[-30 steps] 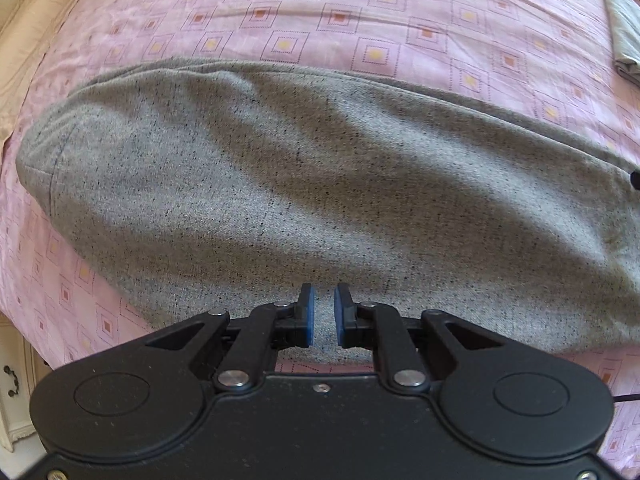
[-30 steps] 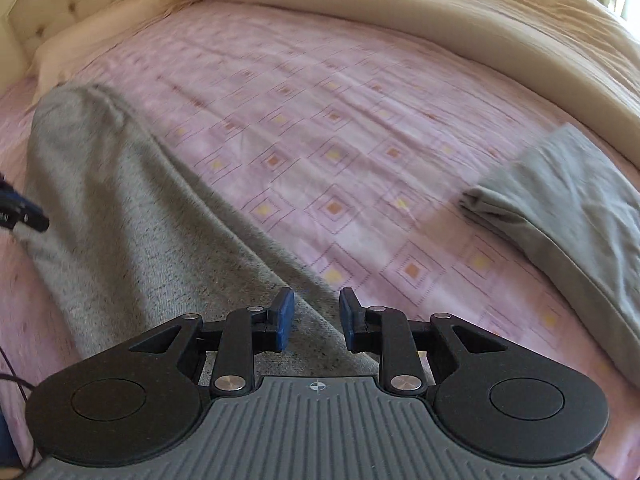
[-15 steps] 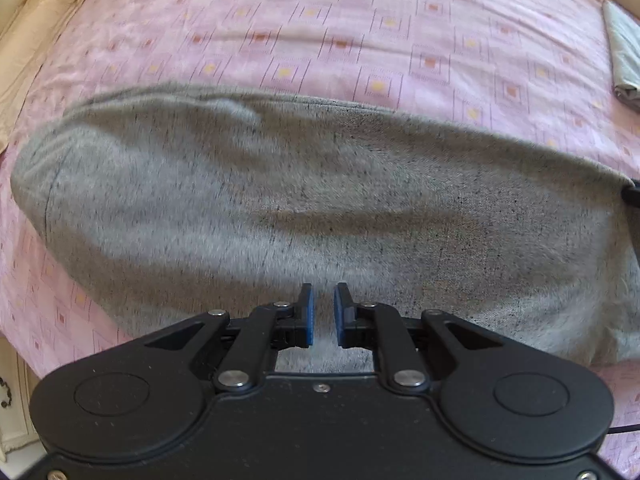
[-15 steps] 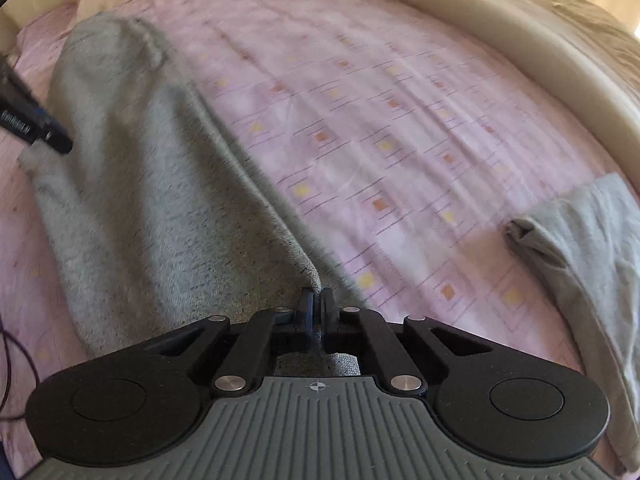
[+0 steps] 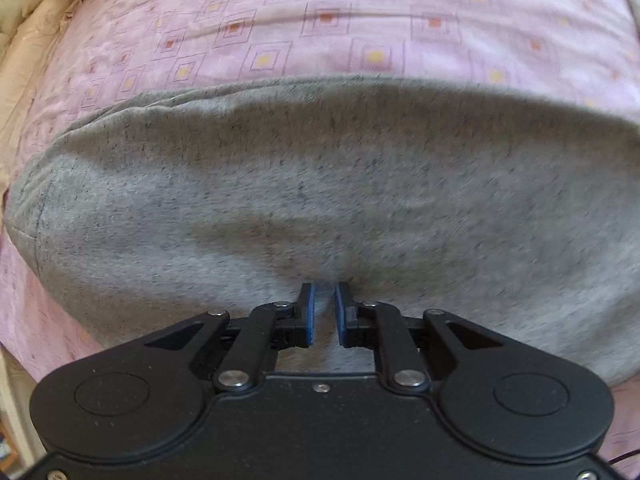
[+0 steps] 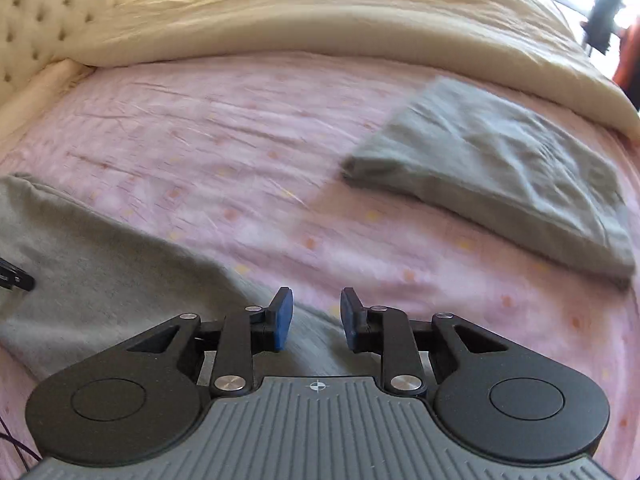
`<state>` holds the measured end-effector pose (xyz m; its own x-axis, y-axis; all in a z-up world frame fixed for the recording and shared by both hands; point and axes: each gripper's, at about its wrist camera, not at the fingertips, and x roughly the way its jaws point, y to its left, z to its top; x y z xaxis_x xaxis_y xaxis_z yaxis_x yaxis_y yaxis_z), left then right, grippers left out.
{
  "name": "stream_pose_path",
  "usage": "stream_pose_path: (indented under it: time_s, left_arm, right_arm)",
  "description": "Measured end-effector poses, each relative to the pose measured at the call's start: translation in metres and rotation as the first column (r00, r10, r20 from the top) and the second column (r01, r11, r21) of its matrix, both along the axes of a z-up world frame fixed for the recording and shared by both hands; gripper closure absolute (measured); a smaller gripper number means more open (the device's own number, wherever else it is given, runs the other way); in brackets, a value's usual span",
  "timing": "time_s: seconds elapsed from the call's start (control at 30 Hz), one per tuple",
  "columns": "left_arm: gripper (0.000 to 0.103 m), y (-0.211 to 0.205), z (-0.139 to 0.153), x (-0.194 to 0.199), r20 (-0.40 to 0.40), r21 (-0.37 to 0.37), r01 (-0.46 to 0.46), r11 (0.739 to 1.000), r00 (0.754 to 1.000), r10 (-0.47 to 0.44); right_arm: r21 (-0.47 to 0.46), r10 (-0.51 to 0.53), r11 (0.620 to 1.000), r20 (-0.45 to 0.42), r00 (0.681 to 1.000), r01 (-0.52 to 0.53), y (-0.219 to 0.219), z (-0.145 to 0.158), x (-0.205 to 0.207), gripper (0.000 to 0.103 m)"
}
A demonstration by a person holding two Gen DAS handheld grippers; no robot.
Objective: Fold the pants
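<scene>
Left wrist view, L to R: beige quilt (image 5: 28, 36) bunched at upper left edge. Pink sheet (image 5: 320, 20) w/ small square pattern across top, also showing lower left under the grey cloth. Grey pants (image 5: 320, 200) spread wide across mid frame, hemmed end at far left, far edge curving thru upper third, right side running off frame. Slightly blurred at right. Left gripper (image 5: 323, 312) at bottom center, low over pants near their near edge; blue pads (image 5: 308, 316) close together, narrow gap, grey cloth seen thru gap but no cloth visibly pinched betw. pads. Tips right at fabric; contact can't tell.

Right wrist view, L to R: tufted cream headboard (image 6: 52, 12) upper left. Small black tip of other tool at far left edge, over the grey cloth. Pants (image 6: 100, 272) in lower left, slanting from left edge down toward bottom center, passing under right gripper (image 6: 316, 318). Fingers spread wide, blue pads (image 6: 283, 320) well apart, holding nothing; cloth edge lies below gap. Sheet (image 6: 240, 152) fills center, blurred. Quilt (image 6: 320, 20) piled across top, curving down right edge. Folded grey garment (image 6: 500, 176) at right, flat on sheet, well apart from pants, just beside quilt edge. Dark upright object, top right corner, too blurred to name.
</scene>
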<state>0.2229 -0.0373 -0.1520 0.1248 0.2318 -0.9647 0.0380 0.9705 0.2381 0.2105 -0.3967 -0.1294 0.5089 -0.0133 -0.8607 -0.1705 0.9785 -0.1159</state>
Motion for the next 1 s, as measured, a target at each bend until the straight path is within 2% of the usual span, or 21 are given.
stream_pose_path:
  time_s: [0.07,0.1,0.13,0.2,0.3,0.37,0.47,0.53,0.57,0.6,0.67,0.73,0.87,1.0]
  left_arm:
    - [0.072,0.002,0.001,-0.005,0.014,0.025,0.034,0.999,0.999,-0.034]
    - [0.070,0.002,0.001,-0.008,0.014,0.046,0.046,0.998,0.999,-0.047]
    - [0.070,0.003,0.001,-0.010,0.013,0.061,0.054,0.997,0.998,-0.055]
    - [0.070,0.005,0.004,-0.014,0.013,0.069,0.051,0.996,0.999,-0.053]
    - [0.071,0.013,0.012,-0.019,0.011,0.037,-0.005,0.999,1.000,0.005]
    - [0.071,0.018,0.014,-0.025,0.004,0.022,-0.044,0.999,0.999,0.044]
    - [0.071,0.021,0.013,-0.038,-0.027,0.034,-0.071,0.997,0.997,0.072]
    - [0.071,0.023,0.004,-0.049,-0.088,0.056,-0.061,0.997,0.994,0.066]
    - [0.071,0.024,0.002,-0.054,-0.100,0.056,-0.061,0.997,0.993,0.066]
    - [0.071,0.026,0.005,-0.061,-0.091,0.062,-0.070,0.996,0.993,0.076]
    - [0.071,0.033,0.017,-0.071,-0.051,0.055,-0.097,0.994,0.994,0.100]
    - [0.071,0.042,0.032,-0.081,-0.014,0.035,-0.125,0.992,0.992,0.125]
    - [0.071,0.065,0.056,-0.098,0.049,0.012,-0.165,0.986,0.985,0.165]
    - [0.071,0.094,0.065,-0.101,0.087,0.017,-0.177,0.984,0.981,0.175]
  right_arm:
    - [-0.120,-0.113,0.987,-0.020,0.993,0.110,-0.037,-0.012,-0.010,0.077]
    - [-0.156,-0.177,0.973,-0.021,0.984,0.172,-0.055,-0.015,-0.013,0.082]
    - [-0.121,-0.216,0.969,0.013,0.976,0.216,-0.073,-0.010,-0.020,0.086]
    - [-0.187,-0.276,0.941,0.058,0.959,0.282,-0.082,0.002,-0.024,0.081]
    - [-0.100,-0.245,0.962,0.093,0.965,0.254,-0.077,0.022,-0.035,0.081]
    - [-0.069,-0.173,0.981,0.090,0.981,0.179,-0.059,0.026,-0.042,0.081]
    - [-0.044,-0.099,0.994,0.039,0.994,0.101,-0.036,0.011,-0.052,0.081]
    - [-0.059,-0.108,0.993,-0.064,0.992,0.105,-0.030,-0.014,-0.055,0.081]
    - [-0.078,-0.117,0.991,-0.064,0.991,0.112,-0.029,-0.022,-0.059,0.080]
    - [-0.089,-0.122,0.989,-0.019,0.992,0.120,-0.026,-0.021,-0.064,0.079]
    - [-0.090,-0.164,0.983,-0.029,0.986,0.161,-0.020,-0.014,-0.062,0.079]
    - [-0.029,-0.184,0.982,0.024,0.983,0.185,-0.013,-0.001,-0.066,0.079]
    - [0.012,-0.116,0.993,0.137,0.984,0.115,0.021,0.026,-0.081,0.079]
    - [0.100,-0.063,0.994,0.176,0.982,0.046,0.065,0.043,-0.089,0.079]
